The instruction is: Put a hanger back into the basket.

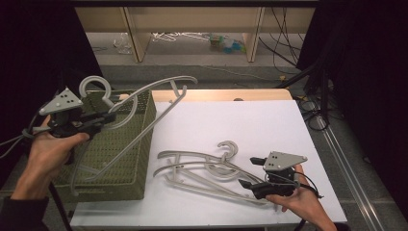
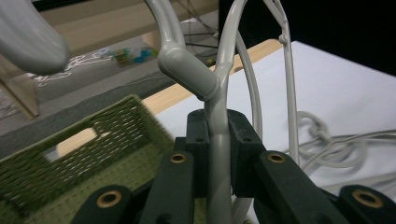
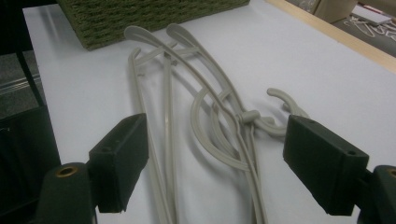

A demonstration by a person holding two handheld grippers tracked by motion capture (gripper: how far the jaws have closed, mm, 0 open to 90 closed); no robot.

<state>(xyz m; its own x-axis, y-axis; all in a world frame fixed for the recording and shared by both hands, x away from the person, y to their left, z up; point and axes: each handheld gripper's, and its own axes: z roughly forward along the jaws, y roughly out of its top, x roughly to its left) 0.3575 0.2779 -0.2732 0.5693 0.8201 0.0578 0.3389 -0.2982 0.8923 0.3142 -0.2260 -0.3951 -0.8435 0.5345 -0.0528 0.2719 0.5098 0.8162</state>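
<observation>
Hanger [image 1: 144,103] over green basket [image 1: 130,185], clamped in left gripper [image 1: 102,118] near its hook.
Judged mid-transfer: next calls for lowering it into the basket; right gripper [image 1: 251,172], jaws apart, faces the hanger pile [image 1: 202,171] beside the basket.

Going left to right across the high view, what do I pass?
Left gripper shut on a raised hanger → green basket → hangers lying on the table → right gripper, open.
</observation>
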